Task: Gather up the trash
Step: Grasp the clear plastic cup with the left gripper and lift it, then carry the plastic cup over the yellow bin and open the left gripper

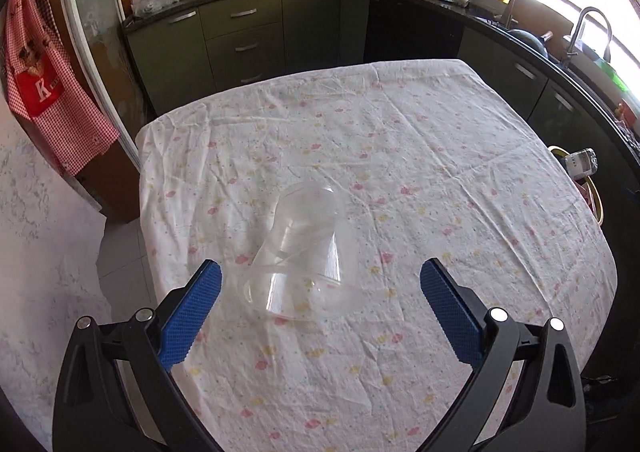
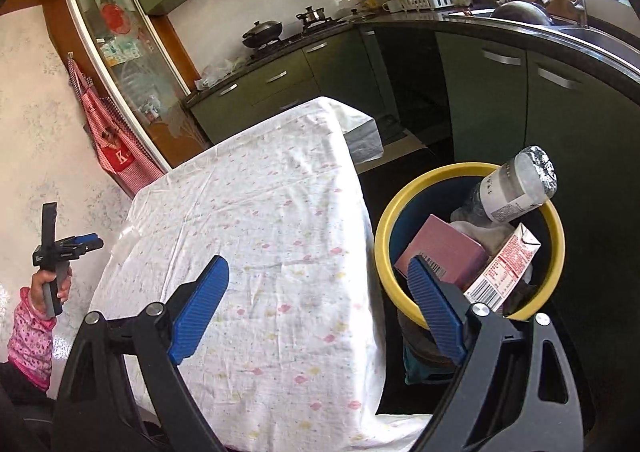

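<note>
A clear plastic cup (image 1: 304, 244) lies on its side on the flowered tablecloth (image 1: 400, 155), its wide mouth toward me. My left gripper (image 1: 320, 272) hangs open just short of it, blue pads on either side of the rim, not touching. In the right wrist view the left gripper (image 2: 86, 242) shows at the far left, held by a hand in a pink sleeve. My right gripper (image 2: 318, 272) is open and empty over the table's right edge. Beside it stands a yellow-rimmed bin (image 2: 404, 207) holding a plastic bottle (image 2: 516, 187), a pink box (image 2: 444, 252) and a carton (image 2: 504, 268).
The bin (image 1: 592, 191) shows past the table's right edge in the left wrist view. Green kitchen cabinets (image 1: 244, 35) and a dark counter with stove and sink curve behind the table. A red checked apron (image 1: 48, 91) hangs at the left by a glass door.
</note>
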Tool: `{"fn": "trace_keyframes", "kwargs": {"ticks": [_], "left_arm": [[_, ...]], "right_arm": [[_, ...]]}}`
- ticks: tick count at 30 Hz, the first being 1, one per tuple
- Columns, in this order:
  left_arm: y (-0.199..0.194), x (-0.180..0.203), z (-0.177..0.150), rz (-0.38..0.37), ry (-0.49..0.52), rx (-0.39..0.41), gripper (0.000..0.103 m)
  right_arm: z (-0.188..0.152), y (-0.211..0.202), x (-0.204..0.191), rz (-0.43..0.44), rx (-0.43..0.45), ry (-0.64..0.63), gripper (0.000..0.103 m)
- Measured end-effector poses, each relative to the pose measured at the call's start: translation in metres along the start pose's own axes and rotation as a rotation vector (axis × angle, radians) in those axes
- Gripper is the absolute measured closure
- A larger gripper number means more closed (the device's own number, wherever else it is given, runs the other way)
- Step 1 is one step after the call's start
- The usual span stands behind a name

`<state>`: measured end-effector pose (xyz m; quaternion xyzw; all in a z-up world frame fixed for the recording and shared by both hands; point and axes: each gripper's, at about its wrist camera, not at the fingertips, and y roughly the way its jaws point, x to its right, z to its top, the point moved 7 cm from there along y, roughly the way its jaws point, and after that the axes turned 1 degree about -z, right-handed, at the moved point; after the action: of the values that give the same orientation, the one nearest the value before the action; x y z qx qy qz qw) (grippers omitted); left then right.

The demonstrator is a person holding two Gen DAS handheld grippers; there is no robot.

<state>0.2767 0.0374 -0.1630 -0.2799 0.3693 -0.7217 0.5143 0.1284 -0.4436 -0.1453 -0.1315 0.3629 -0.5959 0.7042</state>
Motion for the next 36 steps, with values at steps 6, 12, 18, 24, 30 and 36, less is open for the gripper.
{"fn": "trace_keyframes", "kwargs": {"ticks": [6, 12, 18, 24, 30, 36], "left_arm": [[0.035, 0.007, 0.003, 0.047, 0.038, -0.061, 0.005], [0.05, 0.006, -0.007, 0.072, 0.039, -0.091, 0.005], [0.053, 0.005, -0.015, 0.06, 0.012, -0.076, 0.013], [0.048, 0.003, -0.019, 0.053, -0.005, -0.051, 0.026], [0.03, 0.013, -0.015, 0.054, 0.023, -0.012, 0.026], [0.005, 0.056, 0.001, 0.02, 0.097, 0.034, 0.026]], "right_arm": [[-0.006, 0.007, -0.005, 0.02, -0.03, -0.004, 0.017], [-0.01, 0.012, -0.003, 0.028, -0.05, -0.003, 0.017], [-0.012, 0.017, -0.005, 0.035, -0.061, -0.004, 0.017], [-0.012, 0.016, -0.011, 0.042, -0.061, -0.017, 0.017], [-0.011, 0.016, -0.016, 0.049, -0.059, -0.023, 0.017], [-0.01, 0.011, -0.012, 0.043, -0.049, -0.024, 0.017]]}}
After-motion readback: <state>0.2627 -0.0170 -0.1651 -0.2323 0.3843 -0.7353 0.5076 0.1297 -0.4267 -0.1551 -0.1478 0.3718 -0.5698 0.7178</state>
